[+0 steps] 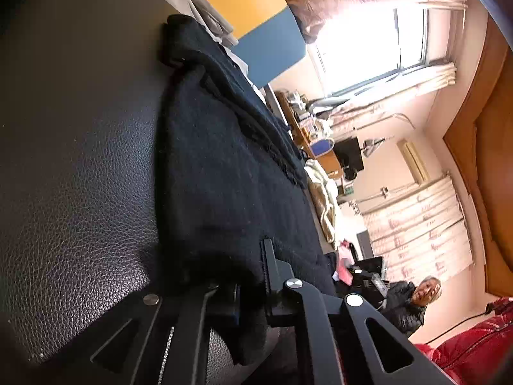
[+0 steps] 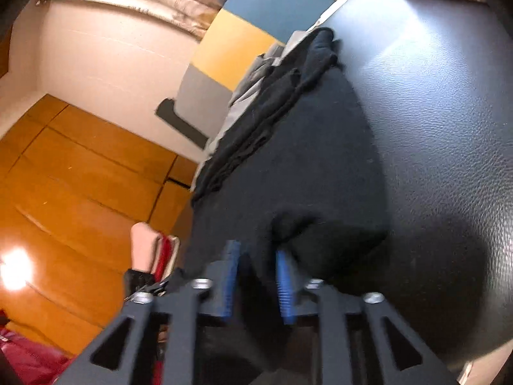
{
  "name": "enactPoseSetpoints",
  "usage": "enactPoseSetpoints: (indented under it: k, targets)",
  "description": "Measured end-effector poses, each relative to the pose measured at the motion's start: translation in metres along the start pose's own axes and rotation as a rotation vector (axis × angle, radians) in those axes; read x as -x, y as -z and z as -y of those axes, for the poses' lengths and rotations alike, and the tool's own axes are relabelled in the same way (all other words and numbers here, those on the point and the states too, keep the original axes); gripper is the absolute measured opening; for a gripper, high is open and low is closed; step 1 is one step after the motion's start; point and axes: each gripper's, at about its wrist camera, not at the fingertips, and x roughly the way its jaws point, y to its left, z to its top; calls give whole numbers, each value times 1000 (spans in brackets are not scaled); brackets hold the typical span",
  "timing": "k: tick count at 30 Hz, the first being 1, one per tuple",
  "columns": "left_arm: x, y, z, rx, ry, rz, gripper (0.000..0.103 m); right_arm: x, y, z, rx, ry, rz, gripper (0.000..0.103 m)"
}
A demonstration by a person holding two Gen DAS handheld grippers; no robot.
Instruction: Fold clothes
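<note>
A black knit garment (image 1: 224, 160) lay on the dark leather counter (image 1: 80, 160); left gripper (image 1: 250, 276) and right gripper (image 2: 256, 272) each pinched its near edge, apparently mid-fold, needing a level carry-over.

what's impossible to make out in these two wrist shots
- Left wrist view: the left gripper fingertips, buried under the black garment; the grip cannot be confirmed.
- Right wrist view: motion blur smears the right gripper, so whether its blue pads pinch the cloth is unclear.
- Both views: the garment's type and far edges, bunched and cut off.
</note>
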Motion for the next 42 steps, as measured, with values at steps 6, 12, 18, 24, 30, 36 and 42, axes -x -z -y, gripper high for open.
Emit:
enactPoseSetpoints:
  k: [6,12,18,24,30,36,42]
  targets:
    - [-3,1,6,-31,-18,-13,14,-17,16,-29,193,72,-130,59]
    - [13,5,23,-42,36,28,5,-27,22,-31,169,19,-150,10]
    - [69,11,77,-179,154,142,4,38,8,-66,233,-264,65,10]
    - [106,21,103,-194,267,209,4,80,6,-96,318,-363,131,10]
    - [120,40,111,-133,369,129,4,93,25,-103,275,-452,108,10]
    - [105,21,97,-61,359,86,4,89,38,-75,118,-429,85,10]
    - [70,-22,66,72,332,93,4,48,-28,-42,-83,-383,117,10]
